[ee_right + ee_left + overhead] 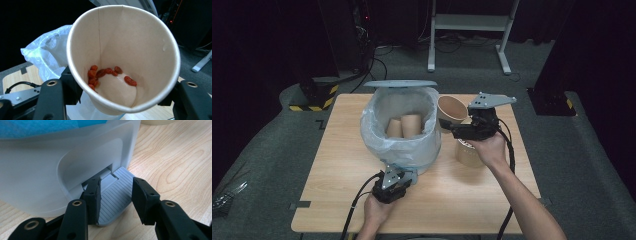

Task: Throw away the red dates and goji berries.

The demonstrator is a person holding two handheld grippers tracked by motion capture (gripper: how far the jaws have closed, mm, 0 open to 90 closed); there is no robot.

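Pressing the bin's pedal (115, 195) on the desk (342, 190), the left gripper (393, 186) has its fingers straddling it, unclenched, so the lid (400, 83) stands open; right gripper (462, 129) clenches a cup (125, 57), holding red bits, tilted beside the bin (402, 135), likely for dumping

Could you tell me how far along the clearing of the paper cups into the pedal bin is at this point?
Done: two cups already lie in the lined bin, whose lid is up. In hand: the left tongs straddle the pedal, seemingly pressing it, while the right tongs grip a cup with red bits inside, beside the bin's rim. Left: drop that cup in, then the cup on the table.
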